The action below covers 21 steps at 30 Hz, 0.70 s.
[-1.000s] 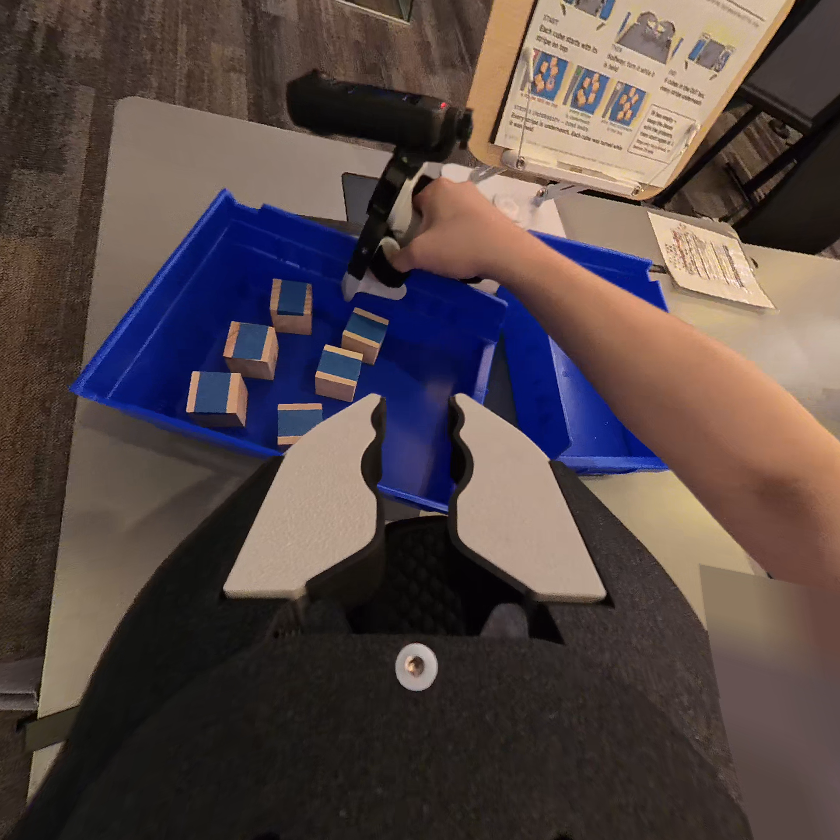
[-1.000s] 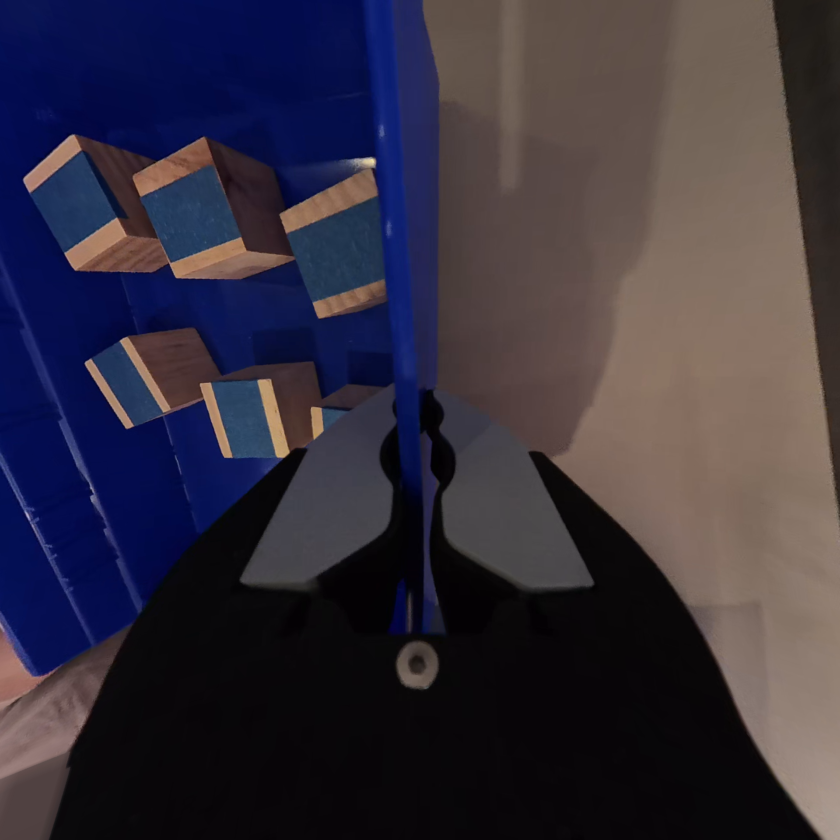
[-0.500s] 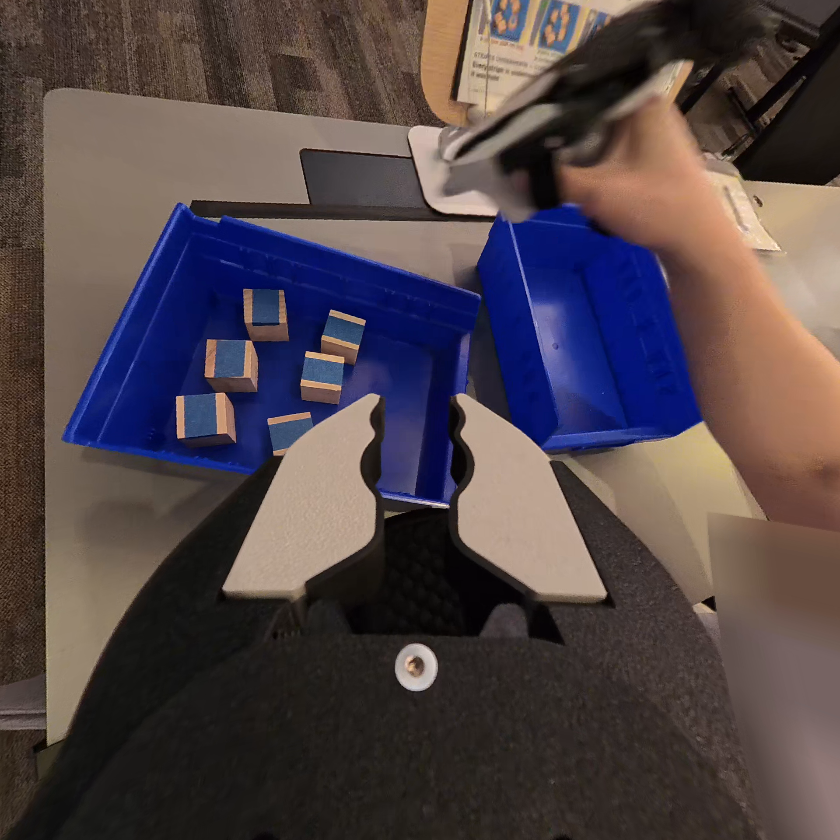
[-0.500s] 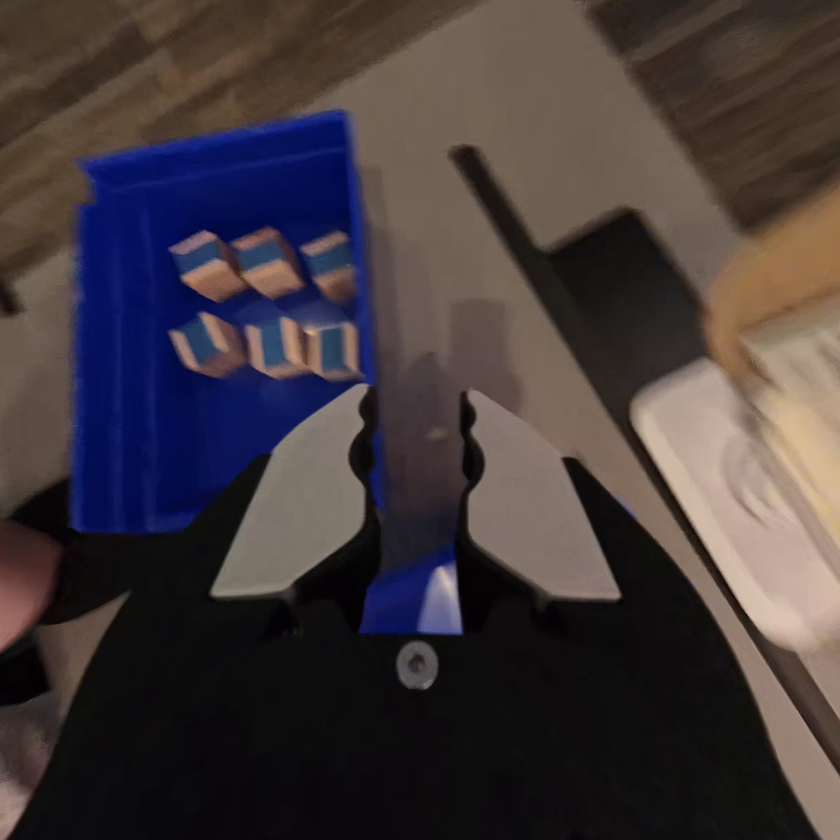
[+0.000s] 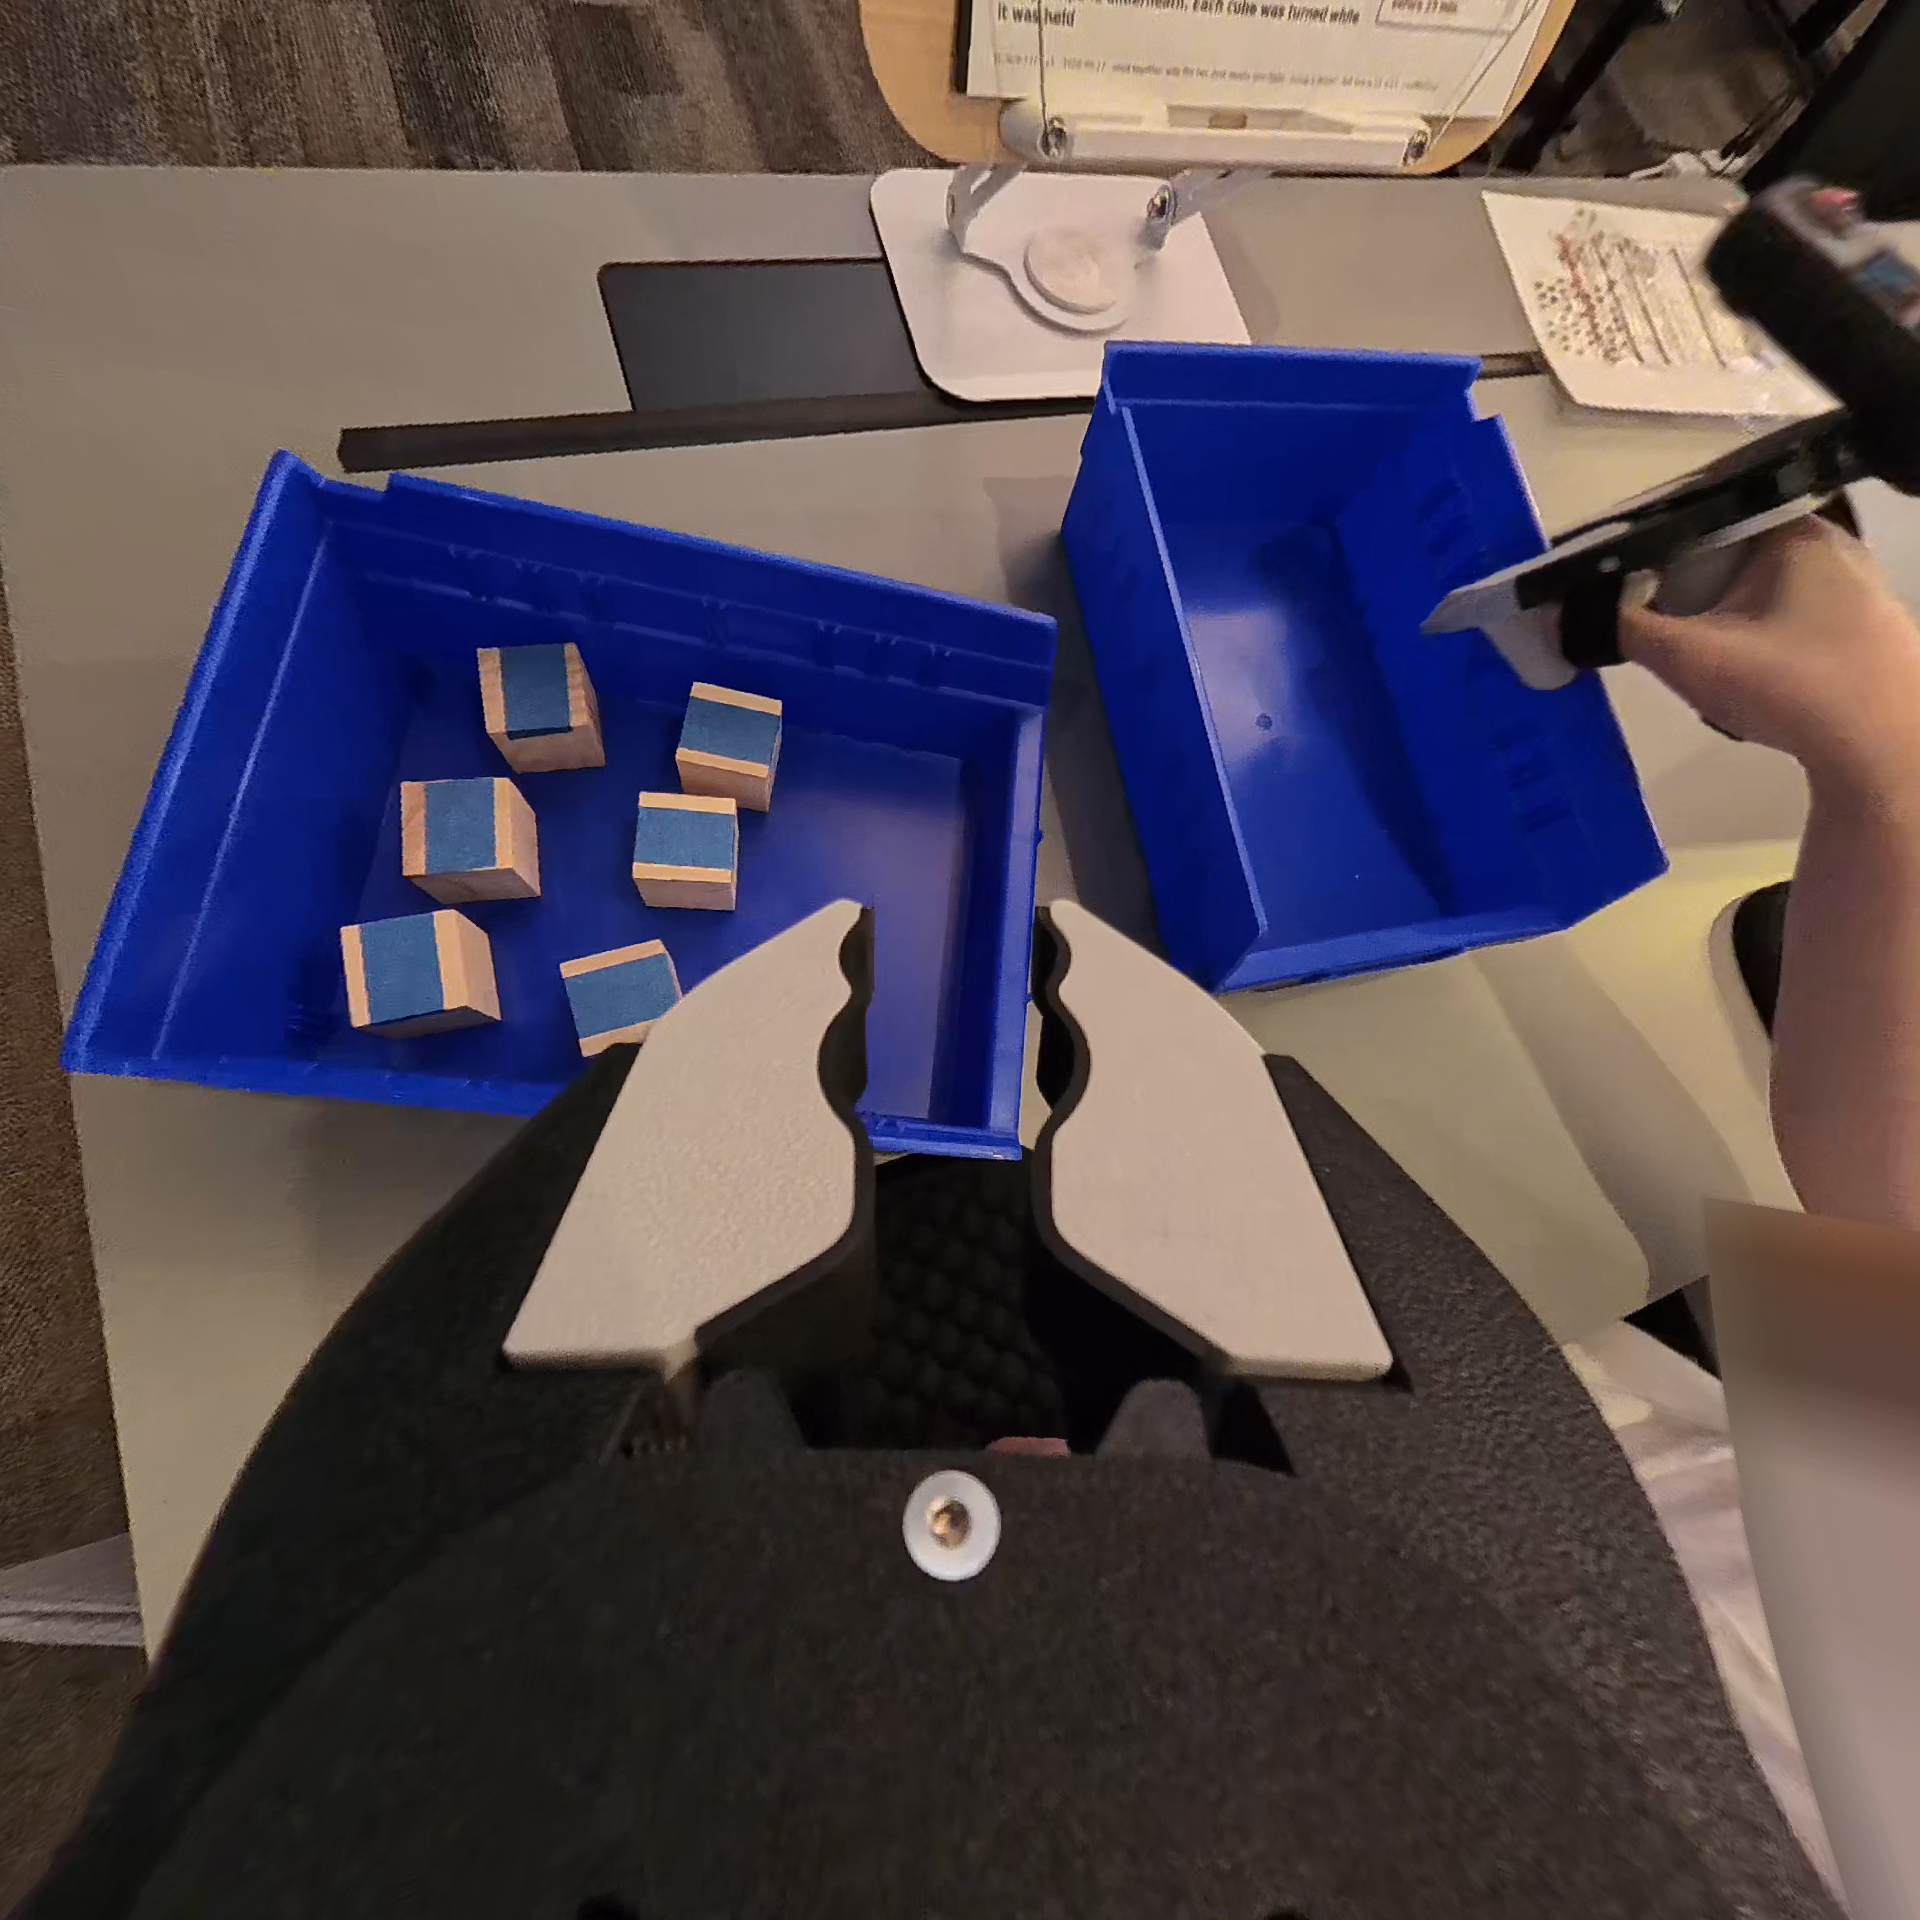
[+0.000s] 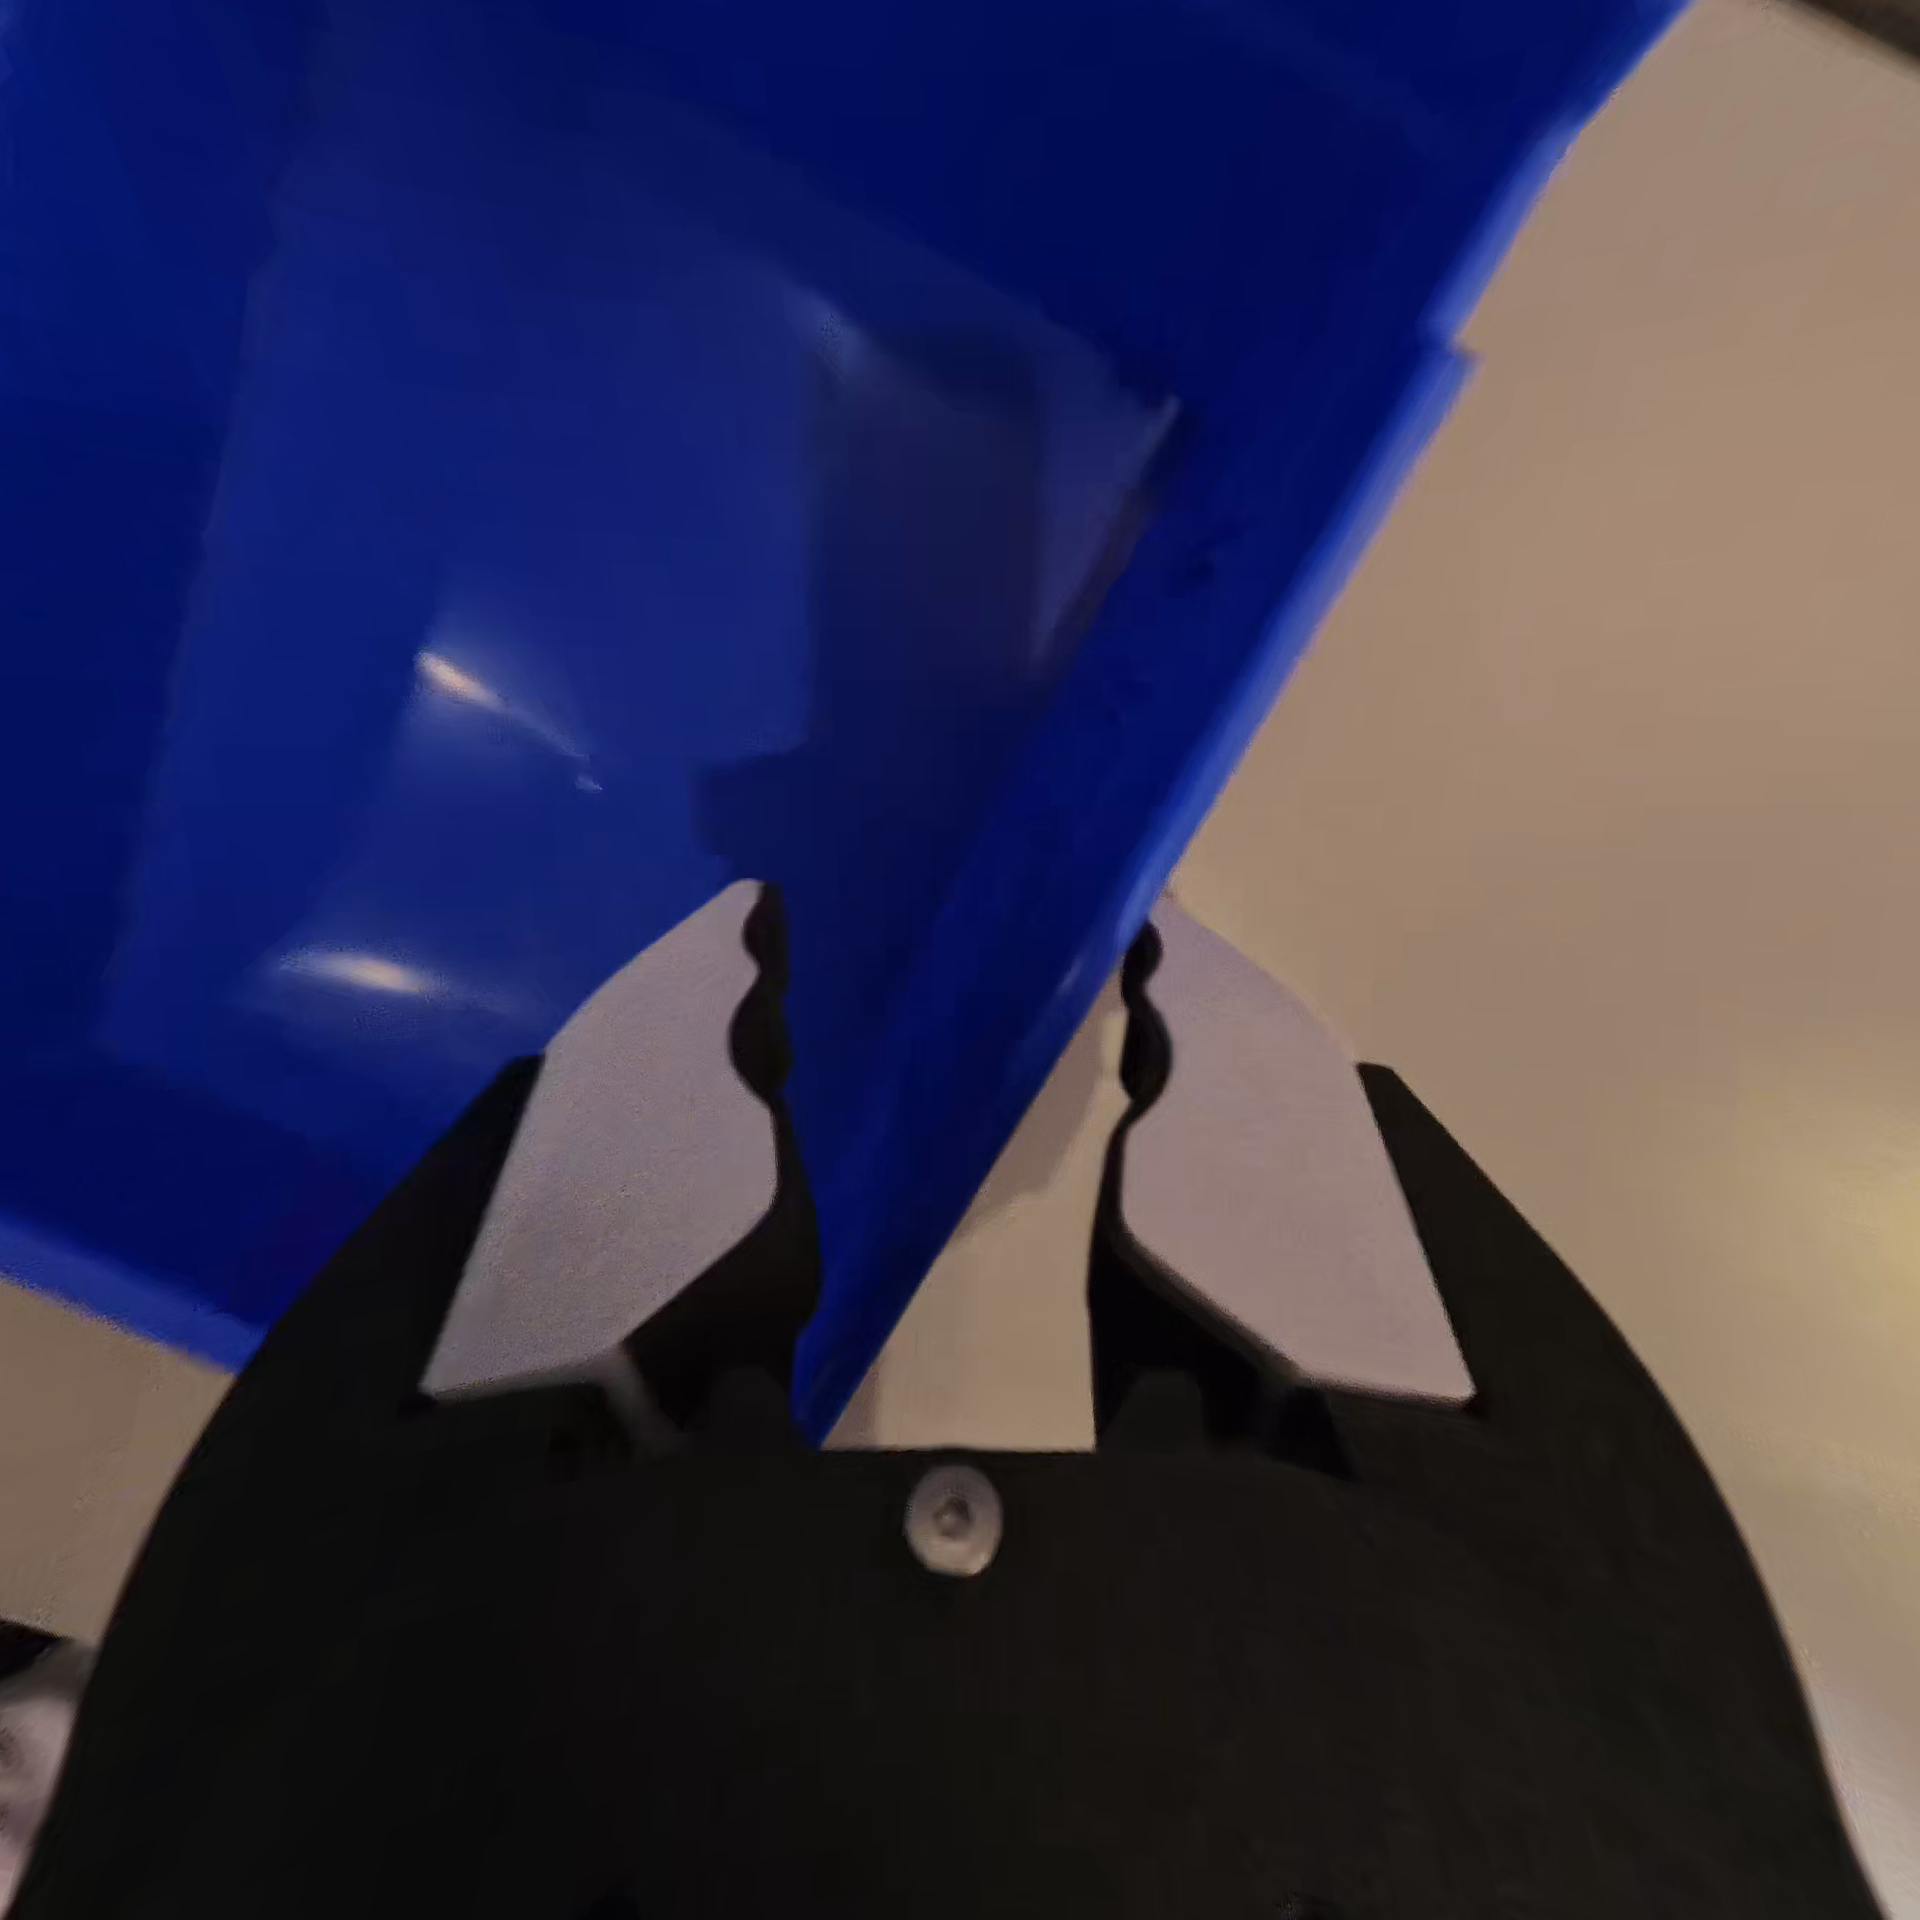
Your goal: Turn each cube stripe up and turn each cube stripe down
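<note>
Wooden cubes (image 5: 684, 850), blue-striped, lie in a glossy plastic bin (image 5: 187, 790); left claw (image 5: 951, 940) parted, empty; right claw (image 6: 951, 925) gaping astride second bin's wall (image 6: 1039, 997).

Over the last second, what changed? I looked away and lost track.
The right gripper let go of the wide bin's wall, swung over to the empty bin and now straddles its wall with jaws open. The left gripper stayed open and idle; the six cubes stayed stripe up.
</note>
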Available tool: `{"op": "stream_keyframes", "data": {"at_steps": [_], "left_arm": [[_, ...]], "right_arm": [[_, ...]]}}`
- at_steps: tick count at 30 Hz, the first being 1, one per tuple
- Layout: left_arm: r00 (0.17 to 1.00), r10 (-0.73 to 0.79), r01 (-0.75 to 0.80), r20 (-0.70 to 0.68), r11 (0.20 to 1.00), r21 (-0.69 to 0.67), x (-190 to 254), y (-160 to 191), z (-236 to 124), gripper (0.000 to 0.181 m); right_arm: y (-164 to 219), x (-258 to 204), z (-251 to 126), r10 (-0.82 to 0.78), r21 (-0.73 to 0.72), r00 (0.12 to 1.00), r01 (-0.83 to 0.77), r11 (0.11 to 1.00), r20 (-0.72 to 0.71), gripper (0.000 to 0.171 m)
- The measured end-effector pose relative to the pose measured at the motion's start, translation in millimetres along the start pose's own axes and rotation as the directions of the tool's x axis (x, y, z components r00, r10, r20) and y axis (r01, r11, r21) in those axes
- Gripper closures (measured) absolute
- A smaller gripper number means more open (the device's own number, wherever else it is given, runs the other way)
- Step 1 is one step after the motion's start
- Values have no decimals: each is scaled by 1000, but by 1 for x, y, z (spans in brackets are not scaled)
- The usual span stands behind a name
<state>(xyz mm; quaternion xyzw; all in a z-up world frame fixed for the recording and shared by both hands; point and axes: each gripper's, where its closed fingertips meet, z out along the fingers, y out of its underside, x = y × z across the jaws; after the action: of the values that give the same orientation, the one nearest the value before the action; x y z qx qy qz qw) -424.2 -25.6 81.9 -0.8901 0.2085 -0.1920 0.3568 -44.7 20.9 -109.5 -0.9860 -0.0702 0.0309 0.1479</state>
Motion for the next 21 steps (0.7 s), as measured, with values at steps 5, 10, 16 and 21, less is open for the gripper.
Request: {"op": "stream_keyframes", "data": {"at_steps": [5, 10, 16, 21], "left_arm": [[1000, 15, -16, -2, 998, -67, 2, 8, 10, 152], [1000, 6, -6, 7, 997, -75, 0, 5, 15, 152], [1000, 25, -26, -15, 997, -77, 3, 4, 16, 152], [1000, 10, -10, 4, 997, -74, 0, 2, 18, 152]], "right_arm": [[-3, 16, 12, 76, -89, 994, -69, 994, 81, 163], [4, 75, 7, 73, -117, 993, -61, 991, 97, 165], [56, 176, -12, 149, -150, 988, -144, 978, 25, 165], [107, 248, -30, 229, -123, 973, -229, 966, -19, 164]]}}
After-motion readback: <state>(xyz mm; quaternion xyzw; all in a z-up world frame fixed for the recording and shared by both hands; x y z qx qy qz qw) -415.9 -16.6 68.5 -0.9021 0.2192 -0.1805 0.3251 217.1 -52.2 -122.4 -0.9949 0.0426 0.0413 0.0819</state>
